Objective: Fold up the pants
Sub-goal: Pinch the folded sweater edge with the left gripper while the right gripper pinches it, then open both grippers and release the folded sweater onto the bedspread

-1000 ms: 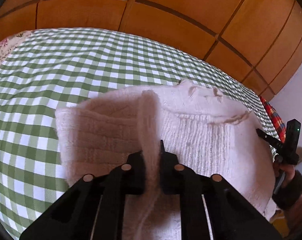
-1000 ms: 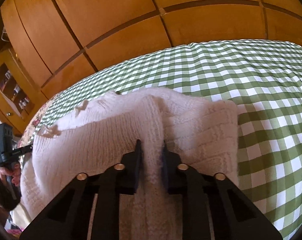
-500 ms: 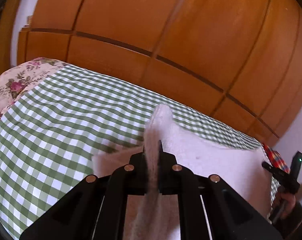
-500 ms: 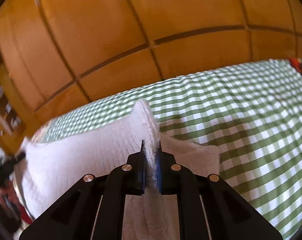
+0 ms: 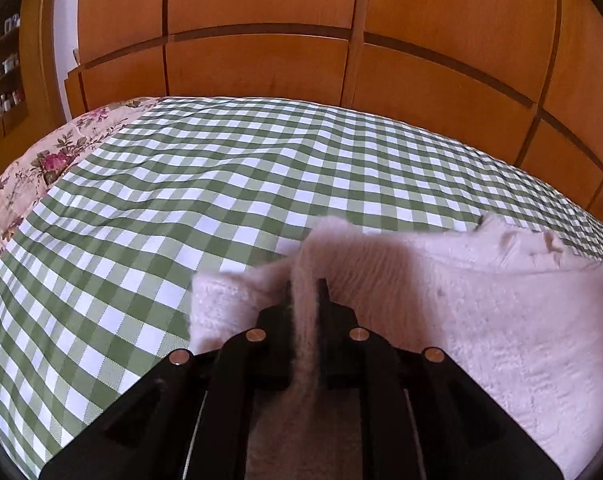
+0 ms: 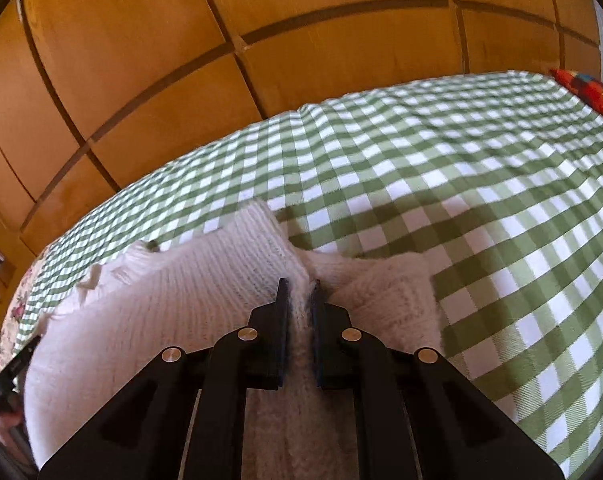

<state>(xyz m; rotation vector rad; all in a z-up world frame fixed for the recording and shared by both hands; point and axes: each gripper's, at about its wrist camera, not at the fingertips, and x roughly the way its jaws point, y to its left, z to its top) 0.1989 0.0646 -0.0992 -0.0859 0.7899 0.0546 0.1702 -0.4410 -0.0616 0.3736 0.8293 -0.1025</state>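
The pants (image 5: 501, 312) are a cream knitted garment lying on the green checked bedspread (image 5: 181, 200). My left gripper (image 5: 306, 286) is shut on a raised fold of the knit at the garment's left end. My right gripper (image 6: 299, 286) is shut on a fold of the same pants (image 6: 161, 312) at their right end. Both hold the fabric lifted a little over a lower layer that rests on the bedspread (image 6: 481, 220). The other gripper's tip shows at each view's edge.
A wooden panelled wardrobe (image 5: 301, 40) stands behind the bed. A floral cloth (image 5: 33, 168) lies at the bed's left end. A red patterned cloth (image 6: 593, 92) lies at the bed's right end. Shelves with small items (image 5: 5, 80) are at the far left.
Both grippers, still holding the knit, have tilted back down from facing the wardrobe. The fabric has come forward and lower over the bed, and the bed fills more of each view.
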